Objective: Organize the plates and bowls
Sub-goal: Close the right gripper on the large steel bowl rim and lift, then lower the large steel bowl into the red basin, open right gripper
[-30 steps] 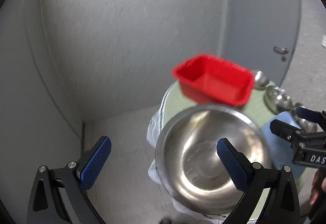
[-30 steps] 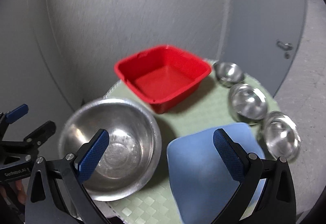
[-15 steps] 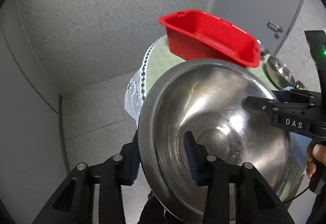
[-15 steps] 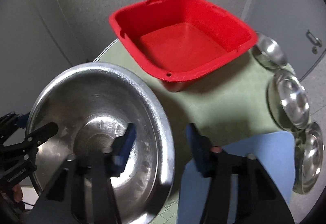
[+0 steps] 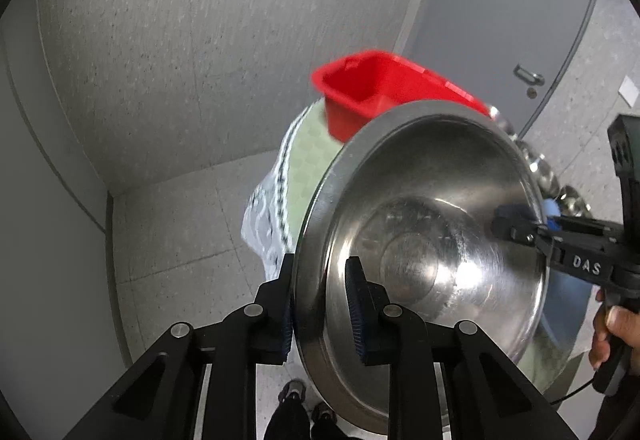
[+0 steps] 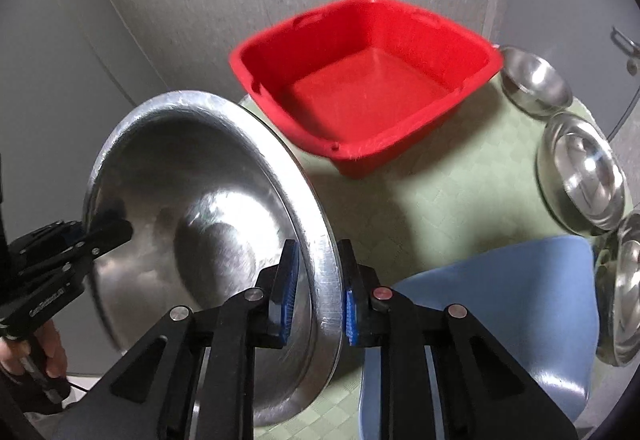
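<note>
With both grippers clamped on opposite rim edges, the large steel bowl (image 6: pixel 192 224) sits tilted above the table (image 6: pixel 460 200), near the red tub (image 6: pixel 368 88). Left gripper (image 5: pixel 320 304) and right gripper (image 6: pixel 318 288) each pinch the rim. Tub empty; three small bowls (image 6: pixel 580 168) and blue plate (image 6: pixel 500 304) untouched, so early stage.

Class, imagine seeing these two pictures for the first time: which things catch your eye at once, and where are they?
The large steel bowl dominates, gripped at opposite rims by the left tool and the right tool. Behind it, a bright red tub sits on the green table mat, with small steel bowls lined up along the mat's right edge.
</note>
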### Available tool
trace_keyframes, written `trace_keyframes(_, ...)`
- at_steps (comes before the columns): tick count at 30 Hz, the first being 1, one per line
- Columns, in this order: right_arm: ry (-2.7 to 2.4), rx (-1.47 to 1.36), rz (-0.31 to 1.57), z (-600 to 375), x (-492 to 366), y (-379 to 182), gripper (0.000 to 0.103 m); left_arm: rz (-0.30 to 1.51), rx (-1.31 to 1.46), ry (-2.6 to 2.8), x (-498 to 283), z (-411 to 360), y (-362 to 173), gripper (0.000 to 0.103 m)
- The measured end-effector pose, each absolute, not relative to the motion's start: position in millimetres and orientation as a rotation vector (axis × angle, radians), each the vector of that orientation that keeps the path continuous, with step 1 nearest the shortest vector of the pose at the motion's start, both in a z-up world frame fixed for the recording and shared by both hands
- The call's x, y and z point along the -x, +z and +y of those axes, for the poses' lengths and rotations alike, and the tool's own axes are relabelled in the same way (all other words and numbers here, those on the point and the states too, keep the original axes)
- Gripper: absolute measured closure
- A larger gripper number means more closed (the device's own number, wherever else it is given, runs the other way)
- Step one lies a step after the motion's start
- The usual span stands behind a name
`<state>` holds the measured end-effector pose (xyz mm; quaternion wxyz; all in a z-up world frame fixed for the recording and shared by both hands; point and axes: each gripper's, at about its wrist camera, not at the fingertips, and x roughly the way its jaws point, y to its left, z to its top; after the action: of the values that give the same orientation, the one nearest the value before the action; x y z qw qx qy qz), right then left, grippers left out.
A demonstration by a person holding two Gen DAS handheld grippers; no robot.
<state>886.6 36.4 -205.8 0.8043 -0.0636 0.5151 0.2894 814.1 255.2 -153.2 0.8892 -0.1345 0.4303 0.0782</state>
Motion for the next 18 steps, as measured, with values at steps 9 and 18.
trace_keyframes(9,0.567,0.07,0.954,21.5,-912.8,-134.3,0.083,0.774,0.257,0.072,-855.8,271.4,-108.9,0.084)
trace_keyframes(18,0.475,0.009,0.941,27.9,-1005.8,-124.5,0.083,0.71,0.228,0.025,-966.4,305.0,-114.5,0.084)
